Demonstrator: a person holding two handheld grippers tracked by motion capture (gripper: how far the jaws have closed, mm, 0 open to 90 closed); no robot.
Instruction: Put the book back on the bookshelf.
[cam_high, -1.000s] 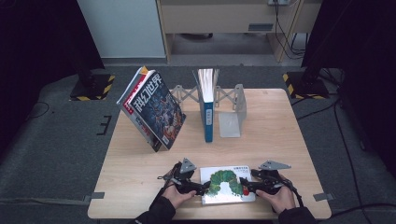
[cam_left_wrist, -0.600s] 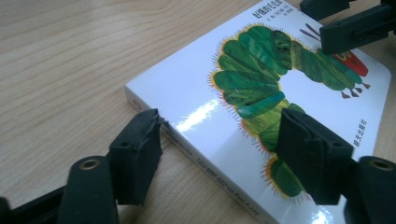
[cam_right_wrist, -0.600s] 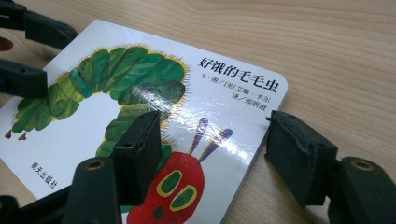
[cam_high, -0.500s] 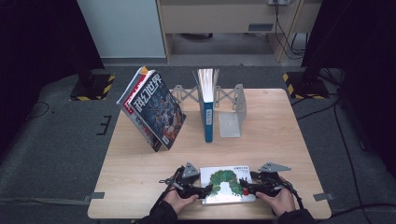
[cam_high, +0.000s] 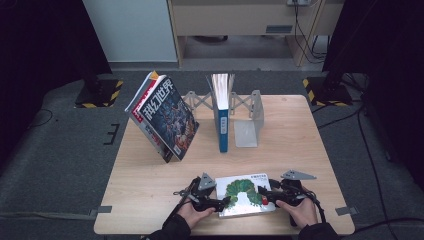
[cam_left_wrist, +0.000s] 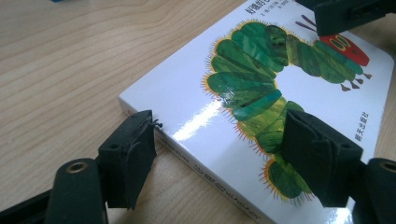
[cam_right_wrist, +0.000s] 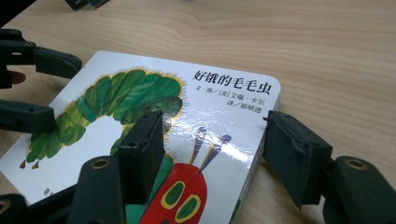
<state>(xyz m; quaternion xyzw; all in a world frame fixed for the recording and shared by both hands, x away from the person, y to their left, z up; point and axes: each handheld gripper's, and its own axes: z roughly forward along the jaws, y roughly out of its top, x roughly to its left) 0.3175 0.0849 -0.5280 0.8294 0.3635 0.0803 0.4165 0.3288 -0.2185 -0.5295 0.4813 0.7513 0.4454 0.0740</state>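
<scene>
caterpillar book (cam_high: 246, 194) lies flat near table (cam_high: 300, 140) front edge, left gripper (cam_left_wrist: 219, 154) and right gripper (cam_right_wrist: 215, 154) jaws straddling its ends, not clamped; lifting toward bookstand (cam_high: 247, 117) still ahead.

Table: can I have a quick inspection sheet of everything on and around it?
Surface: wooden table.
Job's things: caterpillar book flat at the near edge.
Clutter: leaning books; blue book upright in a metal rack.
Grippers: left gripper straddles the book's left end, jaws just opening; right gripper straddles its right end, jaws just closing; no pressing seen.
Cables: floor cable at right.
Surroundings: grey floor, striped stand feet, cabinet.
</scene>
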